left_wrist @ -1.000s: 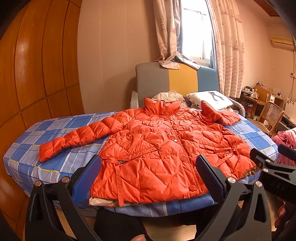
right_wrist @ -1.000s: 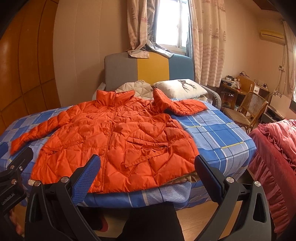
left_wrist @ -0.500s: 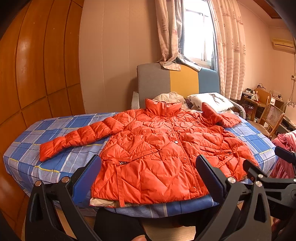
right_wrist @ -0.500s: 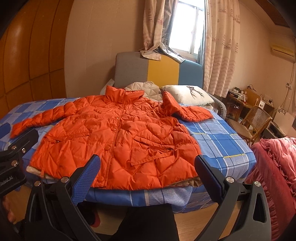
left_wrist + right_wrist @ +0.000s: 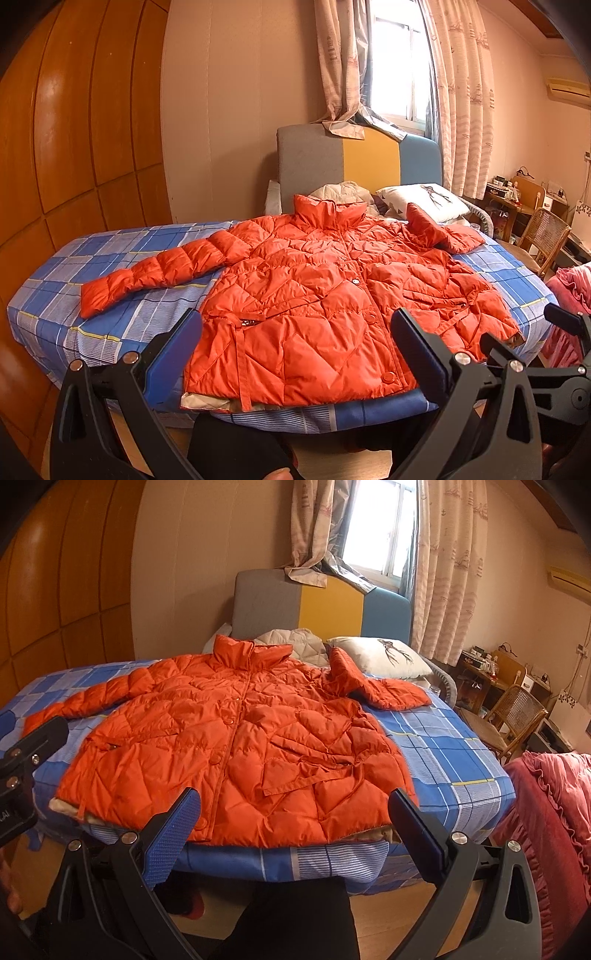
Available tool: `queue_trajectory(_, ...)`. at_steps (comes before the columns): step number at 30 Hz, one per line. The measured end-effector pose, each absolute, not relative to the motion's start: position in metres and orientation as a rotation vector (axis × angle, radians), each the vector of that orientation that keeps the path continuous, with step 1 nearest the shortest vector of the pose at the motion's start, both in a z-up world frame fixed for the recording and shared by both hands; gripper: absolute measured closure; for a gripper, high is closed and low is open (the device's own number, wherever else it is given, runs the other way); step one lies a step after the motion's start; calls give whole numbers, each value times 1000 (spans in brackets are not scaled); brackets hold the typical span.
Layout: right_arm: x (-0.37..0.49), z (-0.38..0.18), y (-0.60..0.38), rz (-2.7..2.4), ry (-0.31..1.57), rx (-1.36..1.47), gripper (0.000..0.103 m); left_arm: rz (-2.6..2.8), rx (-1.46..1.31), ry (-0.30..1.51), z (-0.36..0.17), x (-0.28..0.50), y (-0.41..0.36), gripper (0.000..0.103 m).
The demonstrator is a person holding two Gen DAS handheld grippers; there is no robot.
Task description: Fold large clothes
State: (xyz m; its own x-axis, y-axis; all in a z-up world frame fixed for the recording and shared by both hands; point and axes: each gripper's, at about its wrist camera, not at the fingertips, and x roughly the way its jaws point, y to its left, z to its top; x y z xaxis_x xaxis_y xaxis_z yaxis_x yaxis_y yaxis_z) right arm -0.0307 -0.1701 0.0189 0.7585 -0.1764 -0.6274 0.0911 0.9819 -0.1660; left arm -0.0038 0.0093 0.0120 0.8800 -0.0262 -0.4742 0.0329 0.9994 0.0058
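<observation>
Both tools [image 5: 295, 332] [image 5: 293, 808] open, orange jacket [image 5: 325, 295] flat

The orange jacket [image 5: 236, 753] covers most of the bed [image 5: 443, 746]; bare sheet flanks it (pillow [image 5: 380, 657] crowds the headboard end).

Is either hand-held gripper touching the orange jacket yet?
Apart. In both wrist views the left hand-held gripper and right hand-held gripper hang open short of the bed's edge, neither gripping the orange jacket.
</observation>
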Motion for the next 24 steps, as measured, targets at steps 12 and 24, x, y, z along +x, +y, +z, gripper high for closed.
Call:
queue_trajectory(12,-27,12,-173,-147,720,-124,3,-16,-5,502,7,0,13,2)
queue_trajectory(24,-18,3,-186,-101,775,-69,3,-62,-29,536,-2,7,20,2)
